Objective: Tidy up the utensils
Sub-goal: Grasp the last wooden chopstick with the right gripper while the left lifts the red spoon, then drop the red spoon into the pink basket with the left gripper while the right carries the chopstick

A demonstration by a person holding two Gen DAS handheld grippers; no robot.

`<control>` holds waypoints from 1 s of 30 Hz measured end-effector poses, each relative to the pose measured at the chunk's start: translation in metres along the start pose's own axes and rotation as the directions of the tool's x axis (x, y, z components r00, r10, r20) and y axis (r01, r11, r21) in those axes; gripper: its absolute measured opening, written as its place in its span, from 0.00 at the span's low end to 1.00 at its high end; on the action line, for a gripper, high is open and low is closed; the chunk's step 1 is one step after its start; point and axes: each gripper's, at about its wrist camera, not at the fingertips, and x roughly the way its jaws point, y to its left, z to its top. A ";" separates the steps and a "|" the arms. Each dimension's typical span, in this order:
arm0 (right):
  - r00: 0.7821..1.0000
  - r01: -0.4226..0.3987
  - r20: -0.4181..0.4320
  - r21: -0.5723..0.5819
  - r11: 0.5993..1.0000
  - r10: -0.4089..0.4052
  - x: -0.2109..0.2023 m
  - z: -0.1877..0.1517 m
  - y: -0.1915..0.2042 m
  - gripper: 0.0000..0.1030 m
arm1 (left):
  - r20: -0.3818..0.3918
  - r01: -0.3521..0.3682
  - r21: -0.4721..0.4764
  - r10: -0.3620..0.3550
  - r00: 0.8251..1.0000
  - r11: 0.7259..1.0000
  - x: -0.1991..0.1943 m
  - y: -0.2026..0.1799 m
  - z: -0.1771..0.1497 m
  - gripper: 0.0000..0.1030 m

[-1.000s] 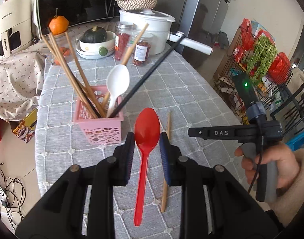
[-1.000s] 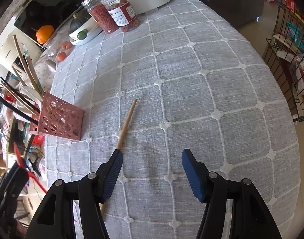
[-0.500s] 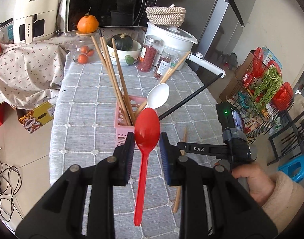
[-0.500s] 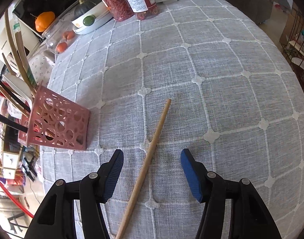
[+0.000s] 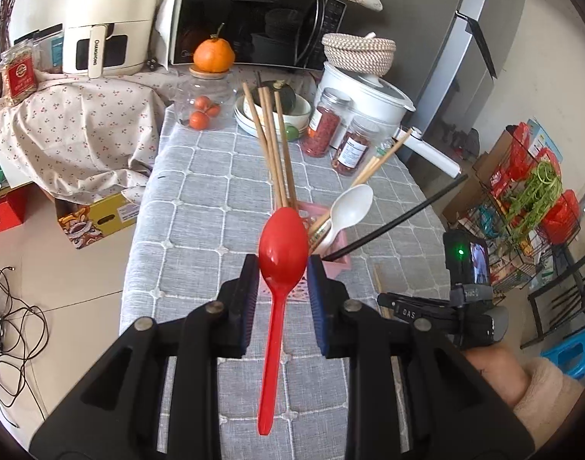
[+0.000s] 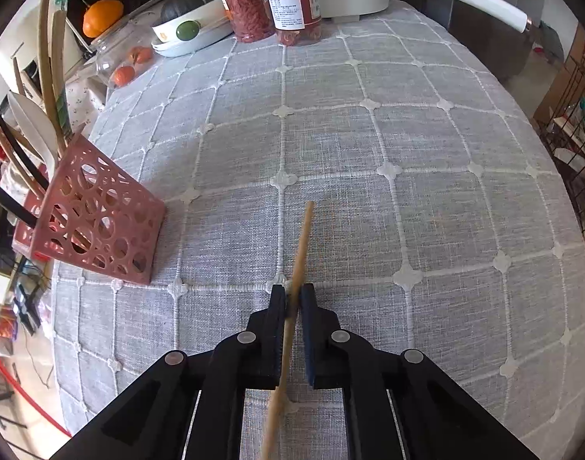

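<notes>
Since a second ago the right hand-held gripper (image 6: 292, 301) has come over the loose wooden chopstick (image 6: 301, 247) and its jaws have just been closing; they now pinch that stick, which lies on the grey checked tabletop (image 6: 426, 176) with its far tip pointing away. The left hand-held gripper (image 5: 283, 272) has carried the red spoon (image 5: 281, 268) closer to the pink basket (image 6: 97, 218), so the spoon's bowl now sits in front of the basket in the left wrist view. Its jaws are narrowed on the spoon's bowl, handle hanging down towards the camera.

The one basket stands upright on the tabletop, left of the pinched chopstick and apart from it. It holds one white spoon (image 5: 348, 209), at least four wooden chopsticks (image 5: 277, 153) leaning out, and one black chopstick (image 5: 400, 222) slanting right.

At the back stand two jars (image 5: 325, 126) with reddish contents, one white pot (image 5: 365, 94) and one orange (image 5: 214, 55).
</notes>
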 end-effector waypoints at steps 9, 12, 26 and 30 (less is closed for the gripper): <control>0.977 -0.122 0.167 -0.061 0.991 0.130 -0.061 -0.003 -0.003 0.06 | 0.278 -0.010 -0.102 0.038 0.960 0.995 -0.025 0.003 0.015 0.26; 0.963 -0.152 0.216 -0.061 0.986 0.162 -0.079 -0.002 -0.003 0.06 | 0.374 -0.007 -0.134 0.057 0.926 0.991 -0.030 0.002 0.019 0.26; 0.910 -0.214 0.343 -0.091 0.973 0.232 -0.123 -0.002 -0.003 0.06 | 0.593 -0.008 -0.154 0.099 0.799 0.988 -0.019 -0.022 0.031 0.26; 0.900 -0.219 0.363 -0.102 0.970 0.242 -0.130 -0.003 -0.003 0.06 | 0.584 -0.027 -0.145 0.108 0.804 0.989 -0.001 -0.022 0.034 0.26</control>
